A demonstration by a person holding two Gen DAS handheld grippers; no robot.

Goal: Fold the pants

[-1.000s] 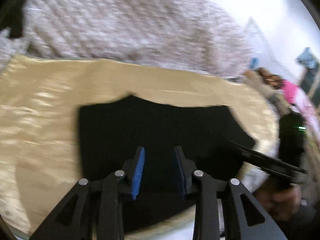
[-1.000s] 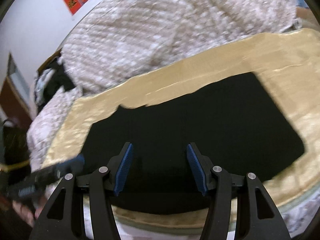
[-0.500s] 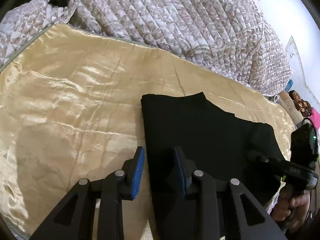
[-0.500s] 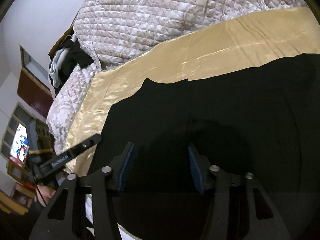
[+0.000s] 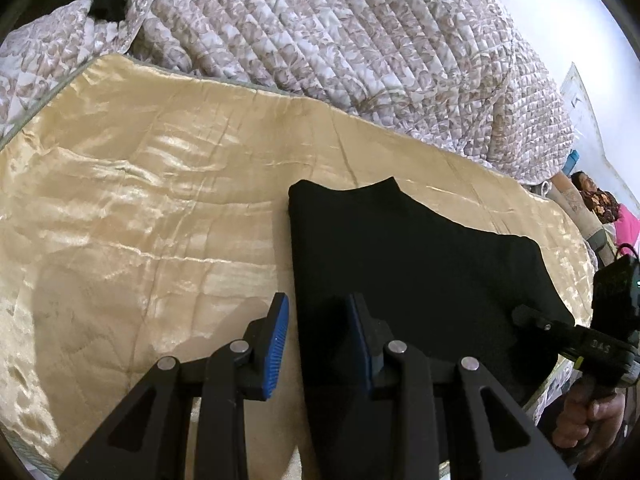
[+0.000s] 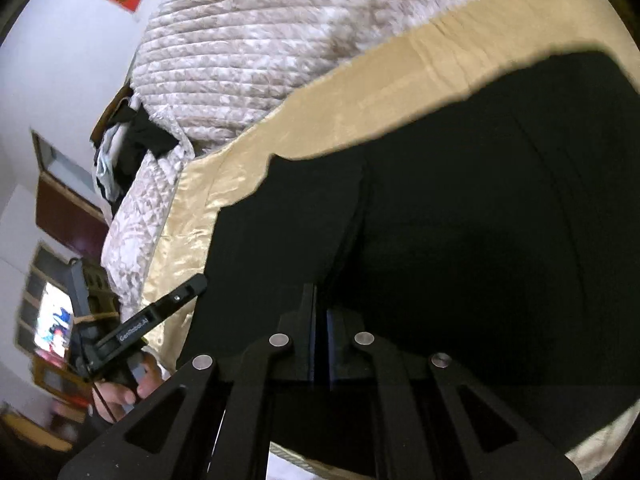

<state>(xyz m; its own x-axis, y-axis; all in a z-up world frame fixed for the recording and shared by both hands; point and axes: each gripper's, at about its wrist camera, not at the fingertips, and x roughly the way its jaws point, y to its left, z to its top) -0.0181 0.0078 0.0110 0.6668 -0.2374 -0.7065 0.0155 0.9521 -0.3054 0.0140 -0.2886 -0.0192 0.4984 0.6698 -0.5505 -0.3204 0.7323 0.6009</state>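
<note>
Near edge of the black pants taken up for another fold

Nearest, right hand-held gripper (image 6: 319,322) clenched — jaws just closed, pads together down at the near edge of the pants (image 6: 460,208), evidently pinching that hem so it can be lifted; whether cloth actually sits between the pads cannot be told against the black. Left hand-held gripper (image 5: 318,338) part-way open, one blue pad over the gold bed cover (image 5: 132,216), the other over the pants' left edge, straddling it without pressing — placed, it seems, for a matching grip. Beyond, pants already folded into a compact block, flat on the cover. Farthest, quilted blanket (image 5: 360,40) heaped against the wall.
</note>
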